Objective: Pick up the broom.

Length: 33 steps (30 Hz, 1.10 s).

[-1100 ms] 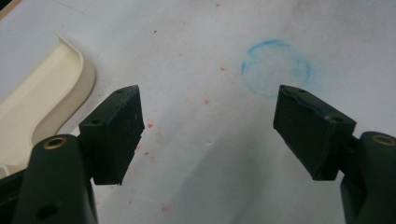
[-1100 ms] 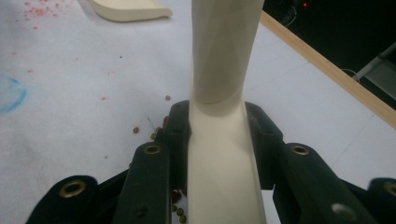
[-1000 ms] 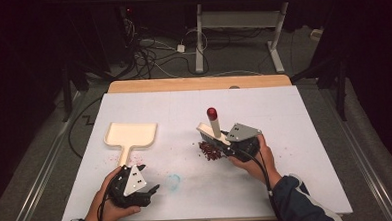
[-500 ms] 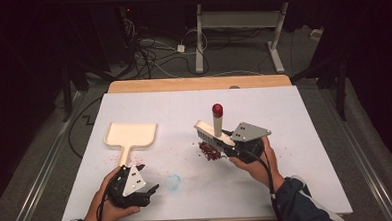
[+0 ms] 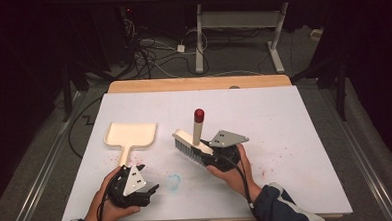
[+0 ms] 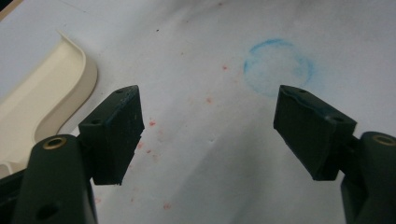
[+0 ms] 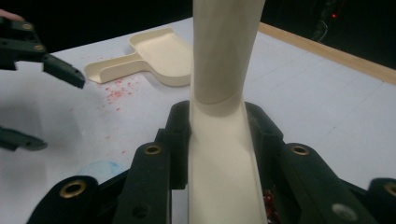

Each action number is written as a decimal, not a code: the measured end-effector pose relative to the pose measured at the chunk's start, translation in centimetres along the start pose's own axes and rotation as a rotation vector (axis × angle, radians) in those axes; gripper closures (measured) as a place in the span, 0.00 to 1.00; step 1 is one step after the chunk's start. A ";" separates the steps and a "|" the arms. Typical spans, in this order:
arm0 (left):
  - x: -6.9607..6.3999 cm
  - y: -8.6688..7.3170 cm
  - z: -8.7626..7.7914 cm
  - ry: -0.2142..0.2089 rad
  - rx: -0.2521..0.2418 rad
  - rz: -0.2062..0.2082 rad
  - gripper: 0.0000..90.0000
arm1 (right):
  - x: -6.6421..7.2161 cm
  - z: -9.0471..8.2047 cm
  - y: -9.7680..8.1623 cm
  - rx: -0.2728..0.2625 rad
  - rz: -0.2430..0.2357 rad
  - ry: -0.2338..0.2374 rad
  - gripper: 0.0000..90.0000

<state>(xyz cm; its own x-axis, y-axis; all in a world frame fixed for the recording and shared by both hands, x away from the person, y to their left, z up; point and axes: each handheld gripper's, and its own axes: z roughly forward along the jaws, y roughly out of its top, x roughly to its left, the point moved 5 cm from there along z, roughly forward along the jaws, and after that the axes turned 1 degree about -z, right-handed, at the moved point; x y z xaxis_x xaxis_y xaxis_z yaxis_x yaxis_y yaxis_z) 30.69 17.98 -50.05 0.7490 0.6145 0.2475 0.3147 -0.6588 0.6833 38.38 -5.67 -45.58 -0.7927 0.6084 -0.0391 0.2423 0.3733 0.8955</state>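
I am pinching the cream plastic hand brush with the red-capped handle (image 5: 193, 140) in my right tool (image 5: 221, 152), mid-bench, right of the cream plastic dustpan (image 5: 131, 135). I am keeping bristles flat, sweeping the red crumbs (image 7: 114, 91) leftward. My left tool (image 5: 137, 185) is resting spread and empty, near the pan's handle.

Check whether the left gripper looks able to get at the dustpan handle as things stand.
Probably yes. The left gripper is open and holds nothing, and the dustpan lies just beyond it, its handle pointing toward that hand. Only bare table with red crumbs lies between; the brush sits off to the right.
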 end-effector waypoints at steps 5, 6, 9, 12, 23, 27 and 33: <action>0.0 -0.1 -0.1 -0.002 0.002 0.000 0.26 | -0.9 1.8 -0.5 0.022 0.077 -0.117 0.75; 0.0 -0.1 -0.1 -0.003 0.002 -0.001 0.26 | -1.2 1.8 -0.5 0.024 0.091 -0.142 0.75; -0.1 -0.2 0.0 -0.006 0.006 0.003 0.26 | -2.3 1.4 -0.7 0.036 0.124 -0.196 0.75; -0.1 -0.2 0.0 -0.010 0.009 0.007 0.26 | -2.7 0.7 -0.9 0.051 0.155 -0.205 0.75; -0.1 0.0 -0.1 -0.004 -0.004 0.003 0.26 | -2.6 -3.9 1.6 -0.031 0.085 -0.131 0.75; 0.0 0.0 -0.3 0.003 -0.009 0.003 0.26 | -3.4 -6.6 2.0 -0.037 0.080 -0.110 0.75; 0.2 0.0 -0.6 0.013 -0.013 0.000 0.26 | -5.1 -10.8 1.2 -0.021 0.047 -0.098 0.75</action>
<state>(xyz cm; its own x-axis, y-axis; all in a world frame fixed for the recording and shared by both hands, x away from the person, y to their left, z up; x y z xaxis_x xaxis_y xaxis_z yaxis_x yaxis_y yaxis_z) 30.48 18.36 -49.62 0.7411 0.6206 0.2563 0.3072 -0.6528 0.6924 36.67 -15.87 -39.55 -0.7221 0.6906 -0.0392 0.2654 0.3290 0.9063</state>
